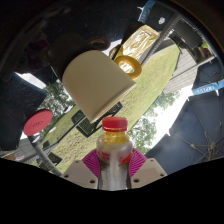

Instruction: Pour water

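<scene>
**Gripper view: bottle's sitting right in the claw**

So we've got the bottle [113, 150] with the red cap [115, 124] standing upright right between the two fingers of the gripper [114, 166]. Both pink pads [93, 161] look pressed against its sides, so we'd call the claw clenched on the bottle. Just beyond the cap there's a cream-coloured cup [92, 83], tilted in this view. Further past that lies a yellow packet [136, 50] on the yellow-green table [150, 95]. Off to one side of the fingers we spot a red round thing [37, 122], can't tell what it is.
</scene>
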Demonstrator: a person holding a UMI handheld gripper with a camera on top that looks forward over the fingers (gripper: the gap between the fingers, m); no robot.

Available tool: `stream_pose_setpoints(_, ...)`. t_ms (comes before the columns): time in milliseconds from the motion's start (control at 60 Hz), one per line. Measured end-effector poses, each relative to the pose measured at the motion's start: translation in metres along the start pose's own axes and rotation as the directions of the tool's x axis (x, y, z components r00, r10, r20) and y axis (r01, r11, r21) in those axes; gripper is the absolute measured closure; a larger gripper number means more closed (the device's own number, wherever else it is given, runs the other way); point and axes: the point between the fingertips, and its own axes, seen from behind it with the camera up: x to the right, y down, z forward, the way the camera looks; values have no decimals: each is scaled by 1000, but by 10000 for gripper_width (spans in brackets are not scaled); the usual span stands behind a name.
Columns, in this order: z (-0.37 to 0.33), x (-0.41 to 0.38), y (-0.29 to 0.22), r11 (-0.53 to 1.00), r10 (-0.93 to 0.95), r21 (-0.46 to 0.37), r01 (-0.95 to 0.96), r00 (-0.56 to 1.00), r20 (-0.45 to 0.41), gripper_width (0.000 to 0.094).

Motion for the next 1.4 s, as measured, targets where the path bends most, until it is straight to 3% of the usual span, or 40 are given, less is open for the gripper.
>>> stream_pose_setpoints(150,-1,3,4,999,48,-14,-48,999,0,618)
stream_pose_setpoints(217,-1,17,23,963,264,-42,-265,964,-20,621)
stream_pose_setpoints(250,-3,16,36,882,465,-76,-464,885,-16,619)
stream_pose_setpoints(300,-5,13,46,610,790,-86,-788,613,-13,618)
stream_pose_setpoints(333,-5,26,57,425,903,-66,-903,428,-41,620)
stream_pose_setpoints(367,-7,21,67,130,988,-62,-990,135,-79,615)
stream_pose_setpoints(400,-9,14,80,-112,988,-53,-992,-105,-112,619)
stream_pose_setpoints(450,-19,7,77,-396,916,-34,-918,-391,-93,617)
stream_pose_setpoints(500,-15,-9,71,-593,805,-30,-804,-592,-47,617)
stream_pose_setpoints(567,-16,-38,56,-732,681,-64,-679,-731,-37,618)
stream_pose_setpoints(767,-15,-102,8,-747,658,-139,-650,-753,-14,604)
stream_pose_setpoints(817,-14,-102,10,-744,665,-89,-662,-747,-4,608)
stream_pose_setpoints(967,-13,-102,7,-749,654,-121,-651,-756,15,602)
stream_pose_setpoints(1050,-12,-102,10,-748,653,-142,-648,-758,17,484)
stream_pose_setpoints(1100,-17,-107,6,-744,648,-198,-638,-761,15,399)
stream_pose_setpoints(1150,-27,-109,-3,-749,618,-274,-604,-785,39,238)
stream_pose_setpoints(1200,-42,-102,0,-769,580,-300,-564,-814,45,86)
stream_pose_setpoints(1317,-96,-94,18,-774,583,-308,-554,-813,-3,107)
stream_pose_setpoints(1400,-137,-77,15,-756,607,-293,-585,-794,19,106)
